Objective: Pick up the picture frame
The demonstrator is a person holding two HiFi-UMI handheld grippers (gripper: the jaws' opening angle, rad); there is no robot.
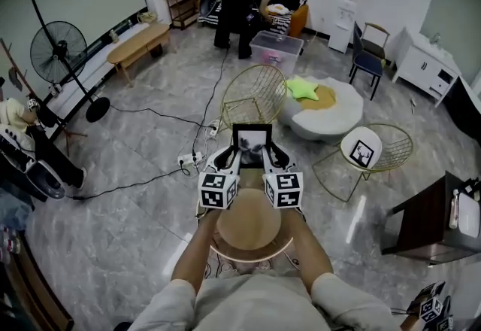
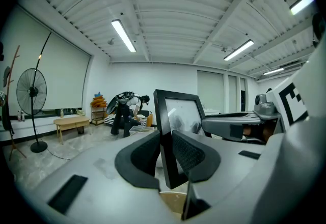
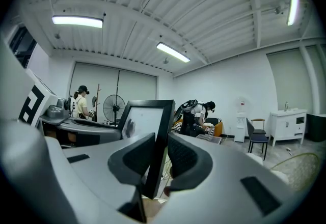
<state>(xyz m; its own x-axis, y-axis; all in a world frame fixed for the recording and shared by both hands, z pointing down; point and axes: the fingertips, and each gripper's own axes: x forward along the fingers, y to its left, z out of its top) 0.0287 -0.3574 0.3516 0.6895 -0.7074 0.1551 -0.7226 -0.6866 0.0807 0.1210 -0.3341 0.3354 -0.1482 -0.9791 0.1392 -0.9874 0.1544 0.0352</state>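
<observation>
Hiding the lower edge of the picture frame (image 1: 252,143), the left gripper (image 2: 165,152) and right gripper (image 3: 158,157) clamp its side rails, and its print is unreadable. It stands upright over the round table (image 1: 248,230) with its long axis 12 to 6 o'clock, facing the person (image 1: 252,301).

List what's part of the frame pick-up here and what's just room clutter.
In the job:
- picture frame
- left hand-held gripper, shut on the frame's left edge
- right hand-held gripper, shut on its right edge

Lying about:
- round wooden stool below the frame
- standing fan
- wire chair
- wooden bench
- clear storage bin
</observation>
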